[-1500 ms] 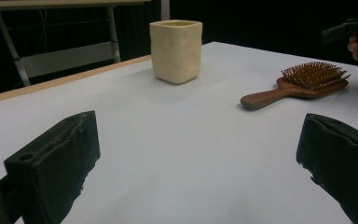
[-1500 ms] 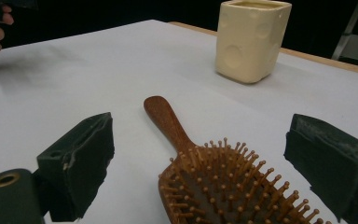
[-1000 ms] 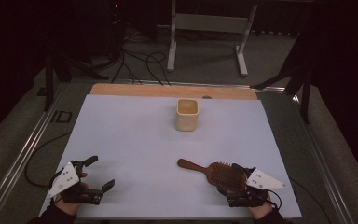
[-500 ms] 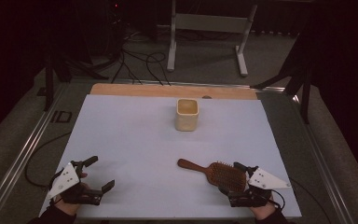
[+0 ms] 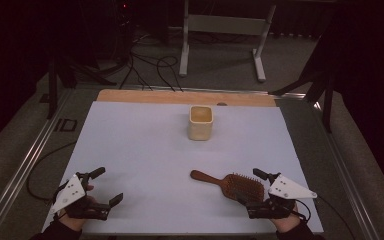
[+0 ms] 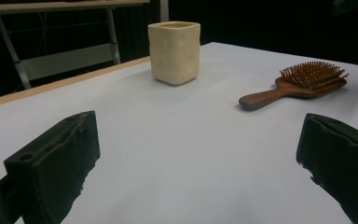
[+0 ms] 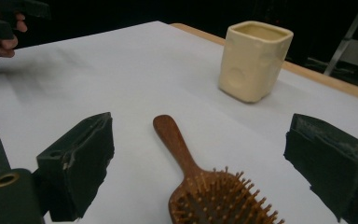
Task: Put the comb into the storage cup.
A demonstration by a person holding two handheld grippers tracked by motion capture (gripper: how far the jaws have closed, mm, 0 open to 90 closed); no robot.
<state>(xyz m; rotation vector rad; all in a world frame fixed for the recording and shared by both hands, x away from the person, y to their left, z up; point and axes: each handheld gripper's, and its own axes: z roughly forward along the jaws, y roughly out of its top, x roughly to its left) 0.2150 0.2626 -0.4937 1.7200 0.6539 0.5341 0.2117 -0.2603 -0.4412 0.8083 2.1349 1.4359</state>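
Note:
A wooden hairbrush [image 5: 230, 184] lies bristles up at the near right of the white table [image 5: 145, 150], its handle pointing left. My right gripper [image 5: 251, 192] is open, and its jaws stand on either side of the brush head without touching it. In the right gripper view the hairbrush [image 7: 186, 163] runs between the jaws of the right gripper [image 7: 205, 170]. A cream cup [image 5: 200, 122] stands upright at the far middle. My left gripper [image 5: 107, 186] rests open at the near left, holding nothing. The left gripper view looks past the left gripper [image 6: 200, 163] to the cup [image 6: 174, 52] and the hairbrush [image 6: 303, 81].
A wooden strip [image 5: 180, 96] edges the table's far side. Beyond it stand a metal frame [image 5: 225, 30] and cables on the floor [image 5: 150, 65]. Metal rails [image 5: 30, 160] run along both table sides. The other hand [image 7: 4, 32] shows far off in the right gripper view.

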